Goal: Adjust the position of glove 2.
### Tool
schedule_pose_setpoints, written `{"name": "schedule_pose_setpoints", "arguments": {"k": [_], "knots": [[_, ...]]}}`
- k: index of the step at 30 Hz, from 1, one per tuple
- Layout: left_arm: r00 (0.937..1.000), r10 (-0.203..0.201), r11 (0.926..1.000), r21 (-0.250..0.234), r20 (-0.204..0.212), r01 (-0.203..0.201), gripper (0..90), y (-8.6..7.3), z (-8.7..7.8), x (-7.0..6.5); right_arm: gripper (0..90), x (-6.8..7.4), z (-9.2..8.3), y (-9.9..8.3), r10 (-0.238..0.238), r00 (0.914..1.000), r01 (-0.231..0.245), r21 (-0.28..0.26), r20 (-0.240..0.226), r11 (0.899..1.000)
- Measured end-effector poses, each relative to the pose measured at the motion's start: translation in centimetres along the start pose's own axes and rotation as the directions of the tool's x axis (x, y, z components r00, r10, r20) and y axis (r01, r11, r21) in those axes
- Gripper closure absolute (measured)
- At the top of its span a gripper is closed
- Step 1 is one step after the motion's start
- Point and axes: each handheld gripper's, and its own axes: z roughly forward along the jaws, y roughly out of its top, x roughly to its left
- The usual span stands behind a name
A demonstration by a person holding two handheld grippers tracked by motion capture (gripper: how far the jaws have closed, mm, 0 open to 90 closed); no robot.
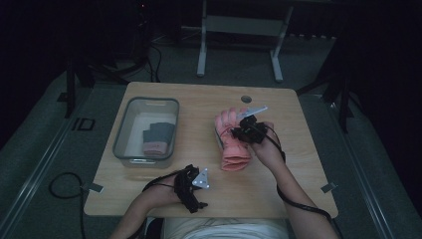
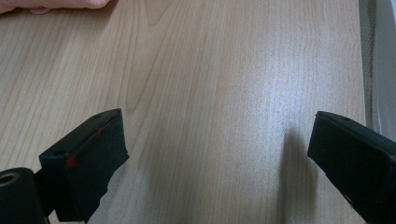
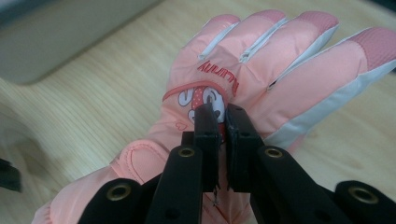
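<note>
A pink padded glove (image 1: 232, 142) lies on the wooden table (image 1: 209, 194), fingers pointing away from the person. In the right gripper view the glove (image 3: 261, 70) has white side panels and a cartoon print on its back. My right gripper (image 3: 222, 112) is shut on a pinch of the glove's back fabric, near the print; from above it (image 1: 244, 128) sits over the glove's right side. My left gripper (image 1: 196, 191) rests low at the table's near edge, jaws wide open over bare wood (image 2: 210, 140), holding nothing.
A clear plastic bin (image 1: 146, 130) stands on the left half of the table with another glove, grey and pink (image 1: 157, 139), inside it. A round hole (image 1: 246, 98) sits near the table's far edge. The room beyond is dark.
</note>
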Motion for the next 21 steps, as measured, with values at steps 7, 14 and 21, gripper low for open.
{"name": "schedule_pose_setpoints", "arguments": {"k": [7, 14, 21], "knots": [[0.9998, -0.015, 0.9997, -0.018, -0.008, 0.015, 4.0, 0.5, 0.1, -0.1, 83.6, -0.6, 2.4, -1.5, 0.028, 0.9995, -0.027, 0.043, -0.017, 0.999], [0.9868, -0.149, 0.9877, -0.057, -0.063, 0.146, 3.8, 1.6, -1.0, 0.6, 74.7, -0.4, 2.2, -1.4, 0.019, 0.9996, -0.019, 0.014, -0.02, 1.0], [0.9561, -0.255, 0.9603, -0.153, -0.144, 0.234, 3.9, 3.0, -3.5, 1.8, 68.6, -0.7, 0.7, -0.7, 0.021, 0.9996, -0.022, -0.046, -0.018, 0.999]]}}
